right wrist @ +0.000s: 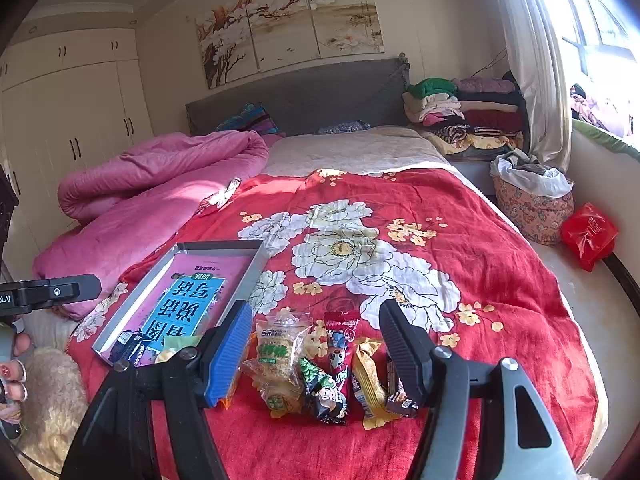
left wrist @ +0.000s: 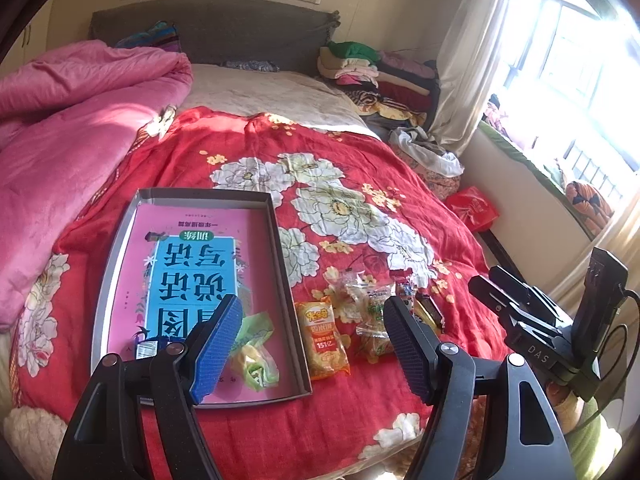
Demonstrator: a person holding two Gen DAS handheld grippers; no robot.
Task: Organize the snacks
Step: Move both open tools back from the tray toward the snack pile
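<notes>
A grey tray (left wrist: 280, 240) lined with a pink and blue book lies on the red floral blanket; it also shows in the right wrist view (right wrist: 248, 276). In the tray lie a green-wrapped snack (left wrist: 252, 356) and a small dark packet (left wrist: 146, 348). Right of the tray several snacks lie on the blanket: an orange packet (left wrist: 322, 340), a clear cracker pack (right wrist: 278, 364), a dark green packet (right wrist: 324, 392), a red packet (right wrist: 340, 344), a yellow bar (right wrist: 368, 380). My left gripper (left wrist: 316, 344) is open and empty above the tray's near right corner. My right gripper (right wrist: 316, 348) is open and empty above the snack pile.
A pink quilt (right wrist: 160, 184) is bunched at the left. Folded clothes (right wrist: 460, 116) are stacked by the headboard. A floral basket (right wrist: 532, 208) and a red bag (right wrist: 588, 236) sit beside the bed at the right, under the window. The right gripper's body (left wrist: 560, 320) is at the right.
</notes>
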